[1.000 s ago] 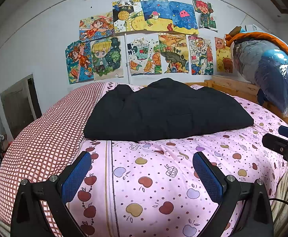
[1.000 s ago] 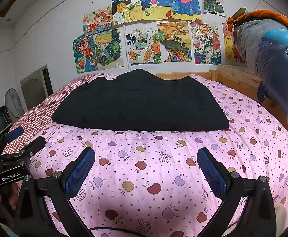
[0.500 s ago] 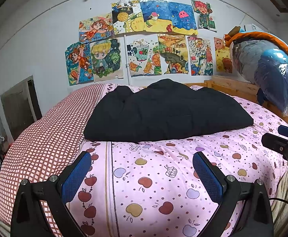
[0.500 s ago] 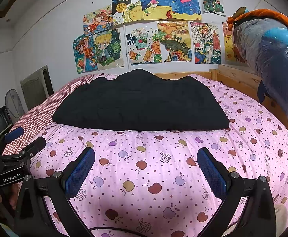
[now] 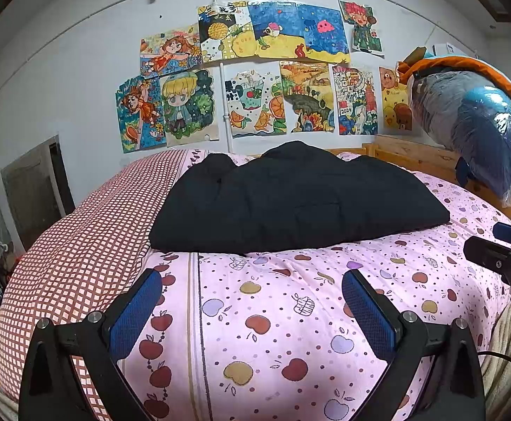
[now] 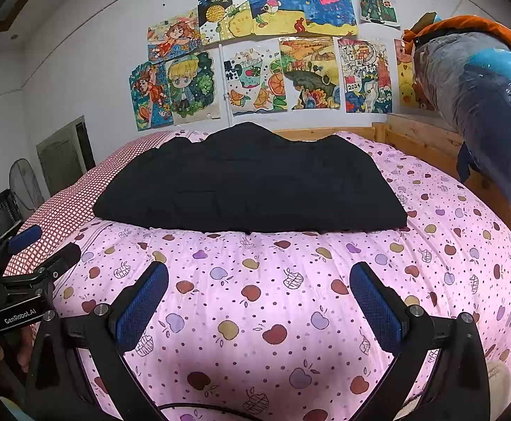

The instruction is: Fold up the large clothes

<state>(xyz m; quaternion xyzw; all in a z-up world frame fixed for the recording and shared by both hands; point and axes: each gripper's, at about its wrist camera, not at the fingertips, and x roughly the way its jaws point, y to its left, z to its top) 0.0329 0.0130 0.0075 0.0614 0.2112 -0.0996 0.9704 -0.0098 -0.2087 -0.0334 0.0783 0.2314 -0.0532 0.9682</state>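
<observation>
Left wrist view: left gripper (image 5: 252,280) spread wide, empty, above pink apple-print quilt (image 5: 276,315); bulky black padded garment (image 5: 297,203) well ahead, lying flat, probably for folding.

Right wrist view: right gripper (image 6: 259,273) likewise spread, empty, short of garment (image 6: 248,182).

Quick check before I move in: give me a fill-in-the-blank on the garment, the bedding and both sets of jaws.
1. The garment lying on the bed is ____ in colour.
2. The pink quilt under it is printed with ____.
3. The jaws of the left gripper and the right gripper both stand ____.
4. The checked cover lies to the garment's ____.

Missing words: black; apples; open; left
</observation>
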